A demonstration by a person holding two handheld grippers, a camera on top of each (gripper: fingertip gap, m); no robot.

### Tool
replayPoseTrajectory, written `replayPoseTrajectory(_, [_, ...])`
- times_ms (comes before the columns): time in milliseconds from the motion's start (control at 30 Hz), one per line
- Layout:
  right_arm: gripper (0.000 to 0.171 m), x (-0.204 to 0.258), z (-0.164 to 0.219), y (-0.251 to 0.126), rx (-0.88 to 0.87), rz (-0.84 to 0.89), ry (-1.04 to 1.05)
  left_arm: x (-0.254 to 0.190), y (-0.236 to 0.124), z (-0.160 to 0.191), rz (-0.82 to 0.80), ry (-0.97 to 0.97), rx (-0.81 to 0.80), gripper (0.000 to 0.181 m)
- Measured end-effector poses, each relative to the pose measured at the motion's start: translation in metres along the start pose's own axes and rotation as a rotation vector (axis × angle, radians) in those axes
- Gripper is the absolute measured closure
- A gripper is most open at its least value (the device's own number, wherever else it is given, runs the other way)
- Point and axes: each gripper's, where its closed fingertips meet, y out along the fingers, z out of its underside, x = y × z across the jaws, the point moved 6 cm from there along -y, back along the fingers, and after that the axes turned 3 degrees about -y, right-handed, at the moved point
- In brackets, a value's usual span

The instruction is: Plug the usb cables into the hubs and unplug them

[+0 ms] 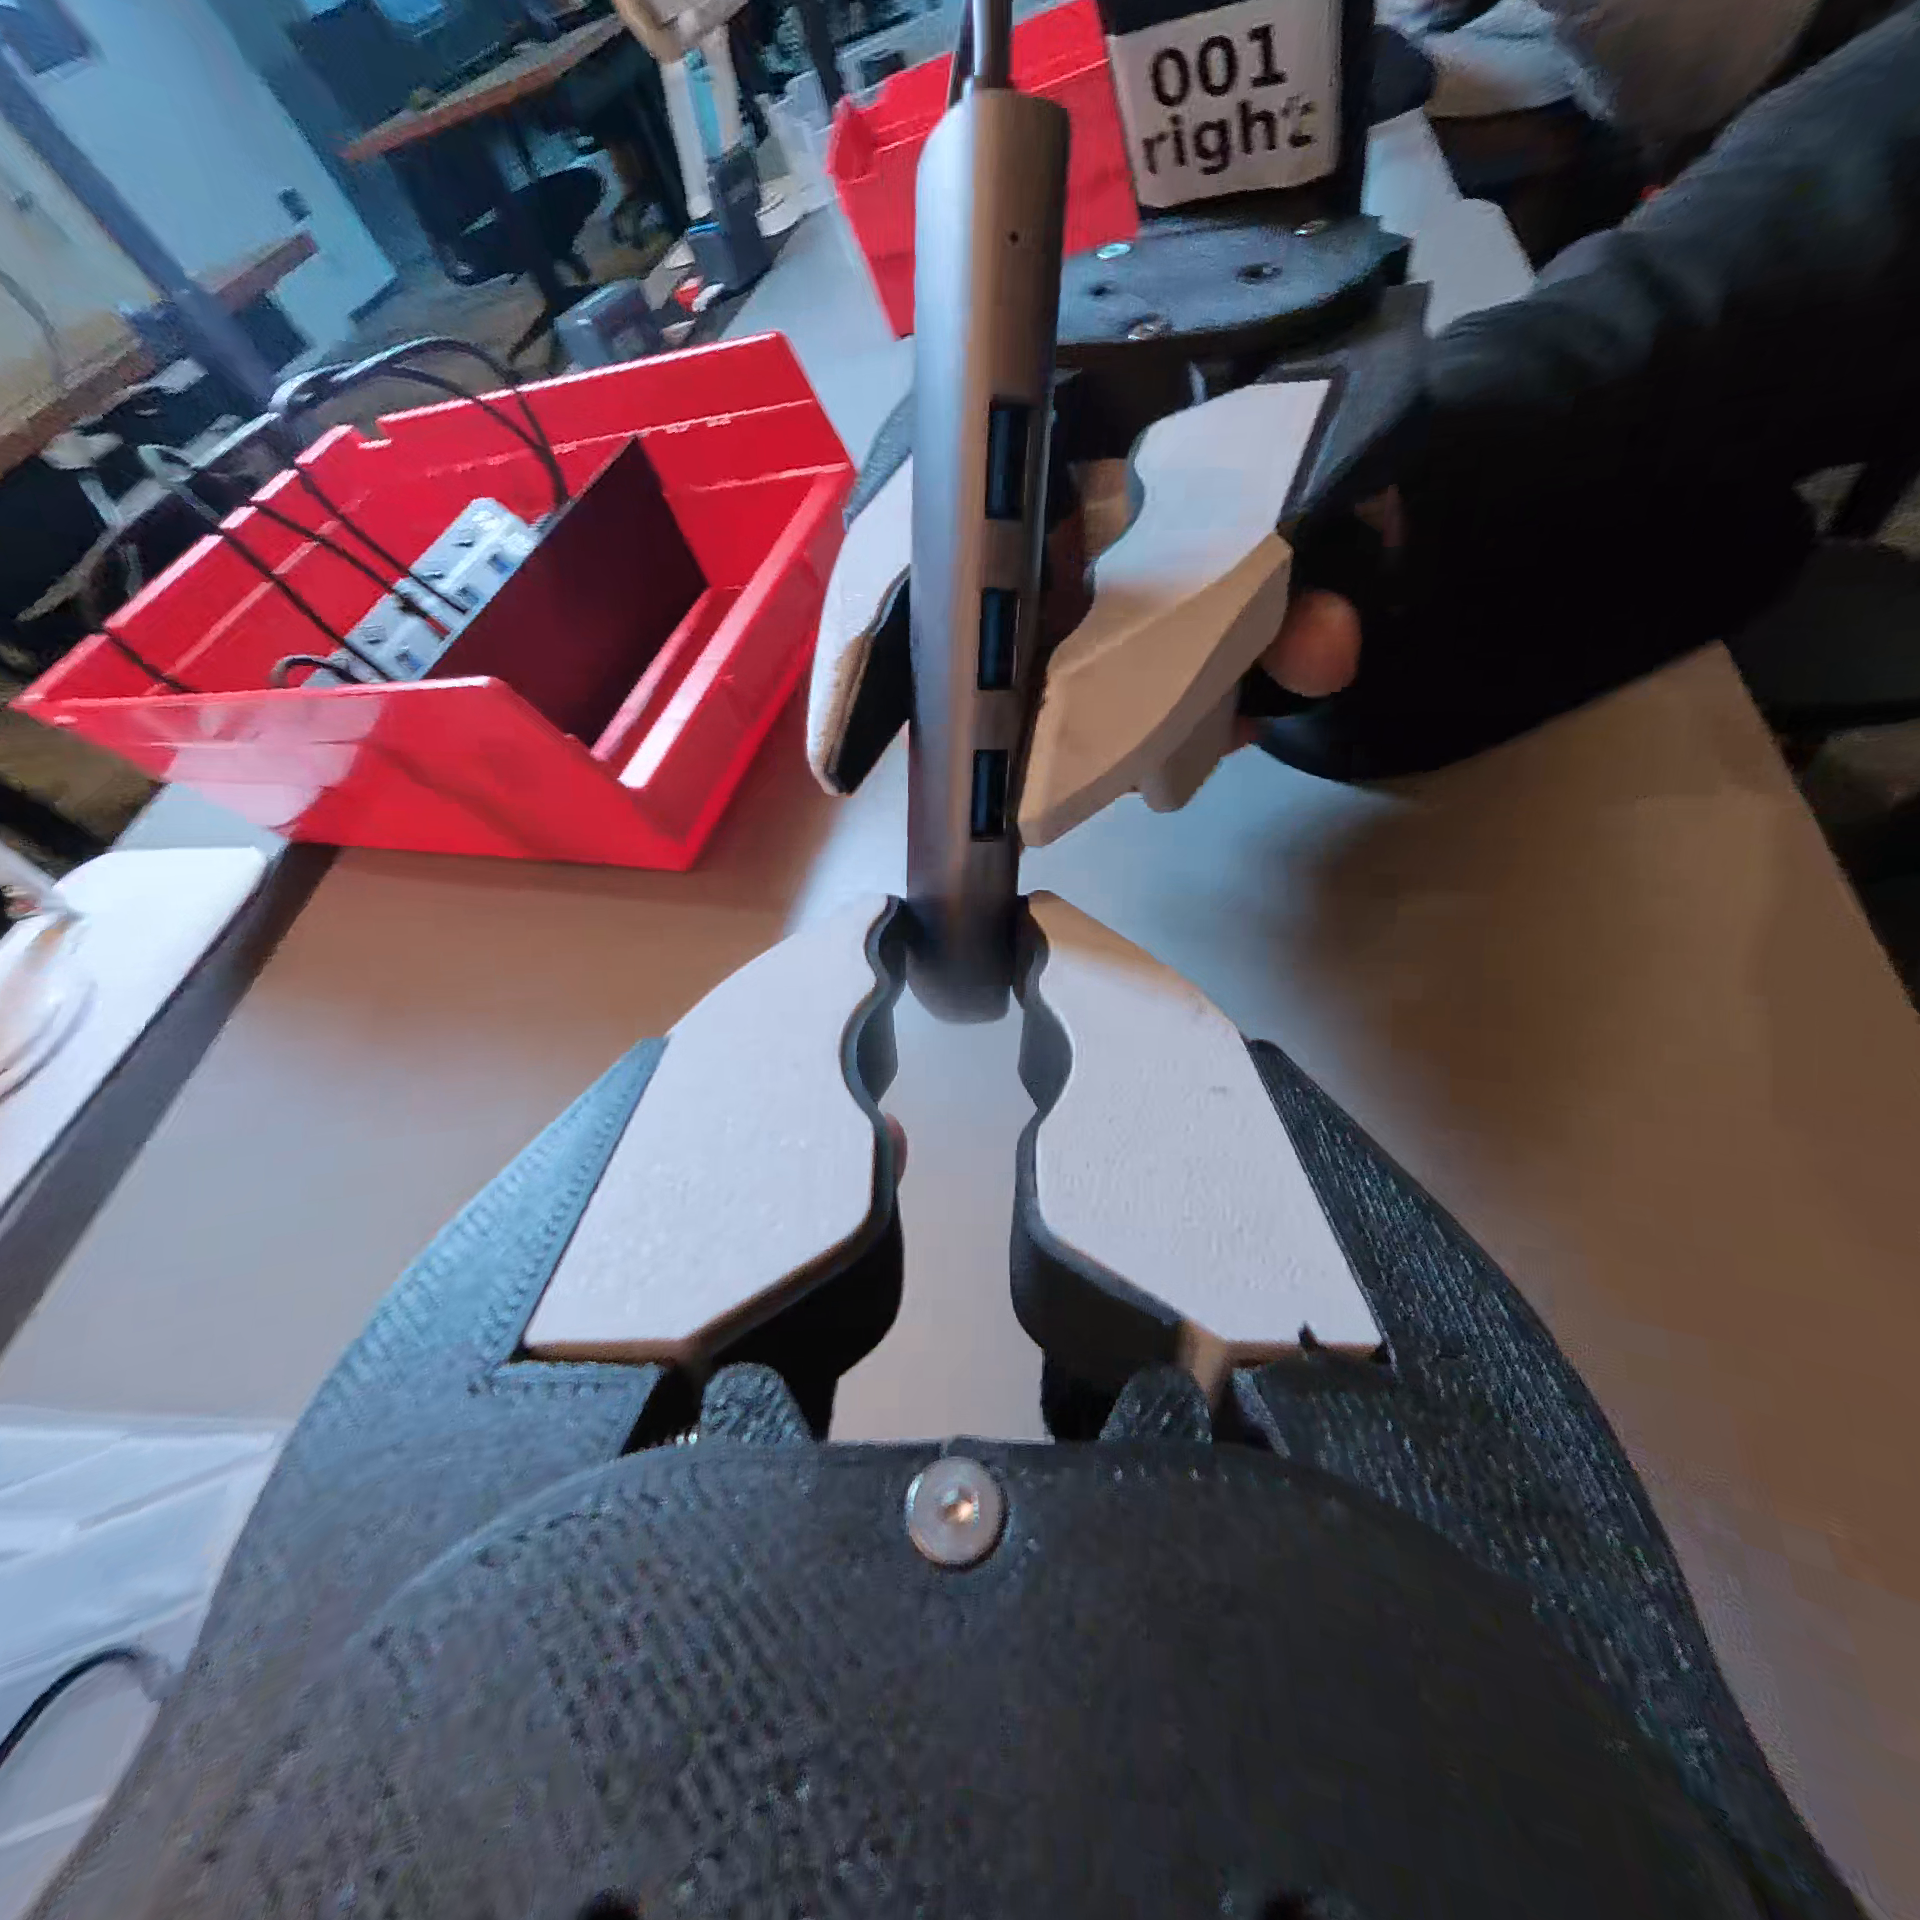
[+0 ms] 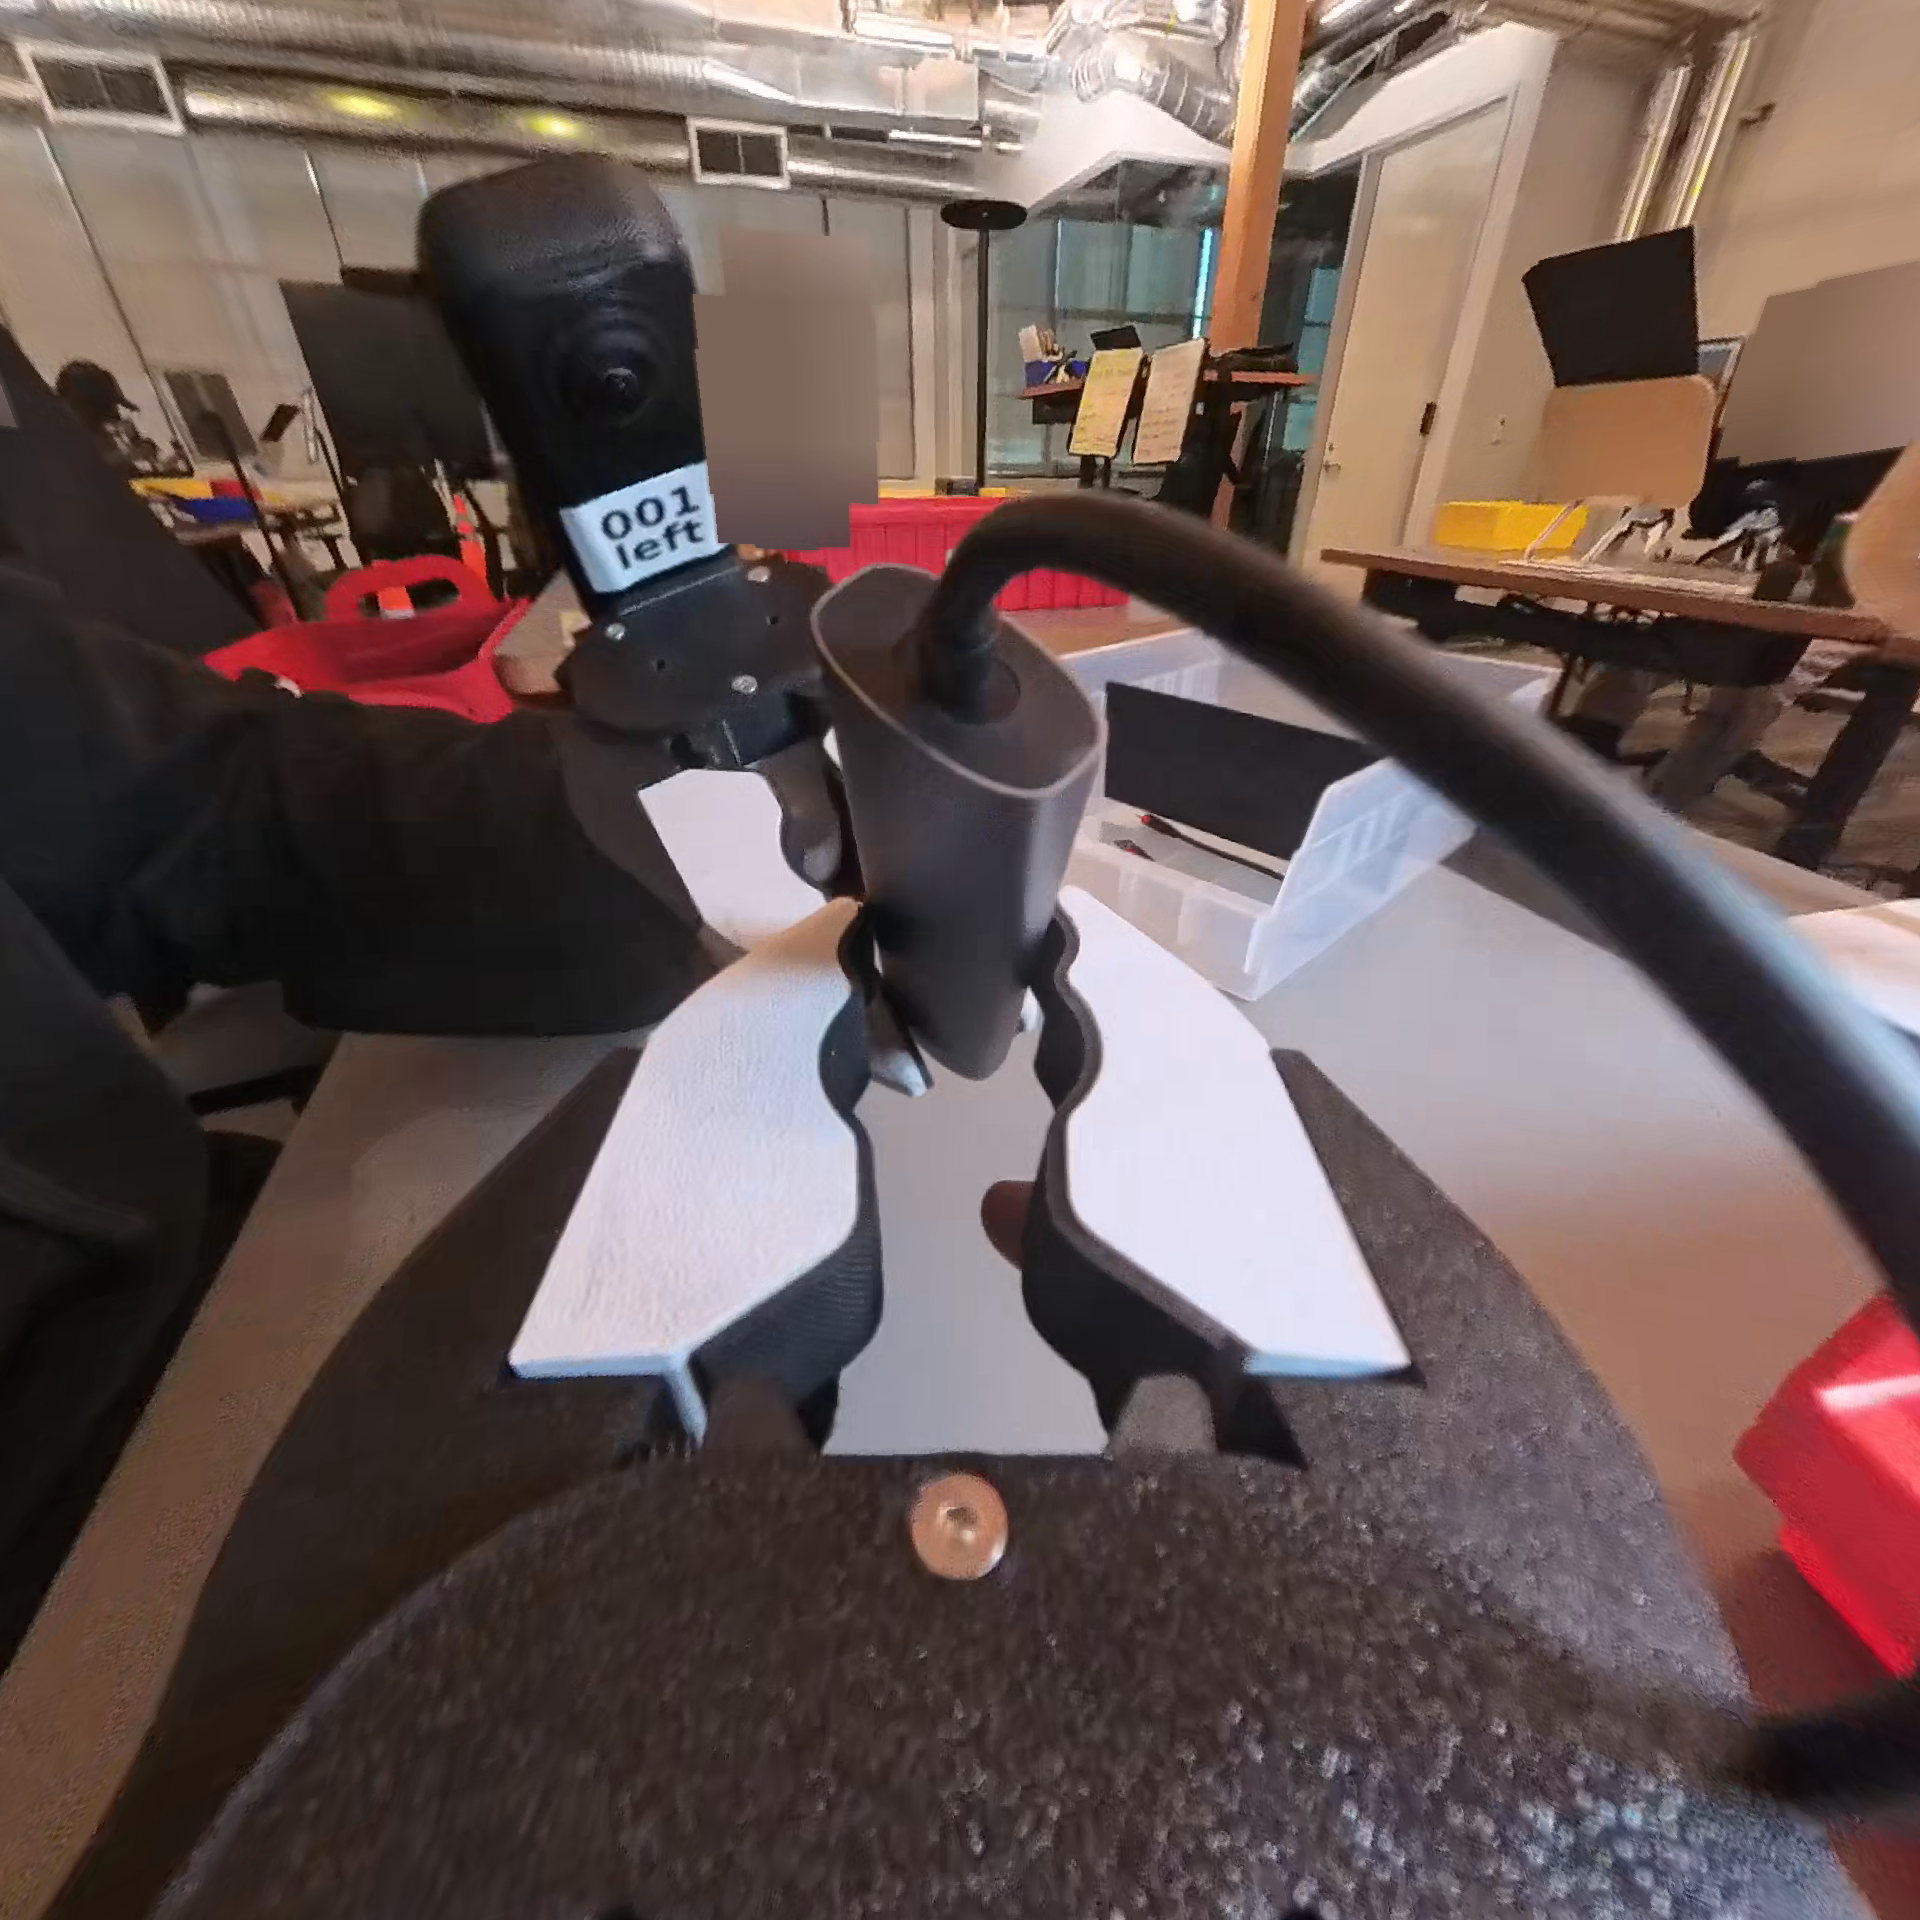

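A grey USB hub (image 1: 977, 312) is held in the air over the table between both grippers. My left gripper (image 1: 961, 925) is shut on its near end. Three USB ports (image 1: 1003, 623) on the hub's side show nothing plugged in. My right gripper (image 1: 940, 800) reaches in from the right, with a finger on each side of the hub's middle. In the right wrist view my right gripper (image 2: 956, 935) is shut on the hub (image 2: 956, 810), and the hub's thick black cable (image 2: 1455, 748) arcs off to the right. The left gripper (image 2: 961, 1044) grips the hub's lower end from the far side.
A red bin (image 1: 468, 748) on my left holds more hubs and black cables (image 1: 447, 582). A second red bin (image 1: 894, 208) stands behind. A clear plastic bin (image 2: 1330, 862) sits past the hub and a red bin corner (image 2: 1849, 1455) at right. The table (image 1: 1455, 1039) is grey.
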Motion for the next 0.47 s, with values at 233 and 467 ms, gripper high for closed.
replayPoseTrajectory(233, [0.144,0.030,0.009,-0.001,0.151,-0.181,-0.276,-0.009,-0.016,0.023,0.407,-0.044,-0.021,0.163])
replayPoseTrajectory(467, [0.156,0.028,0.012,0.001,0.214,-0.102,-0.343,-0.002,-0.013,0.031,0.383,-0.104,0.045,0.161])
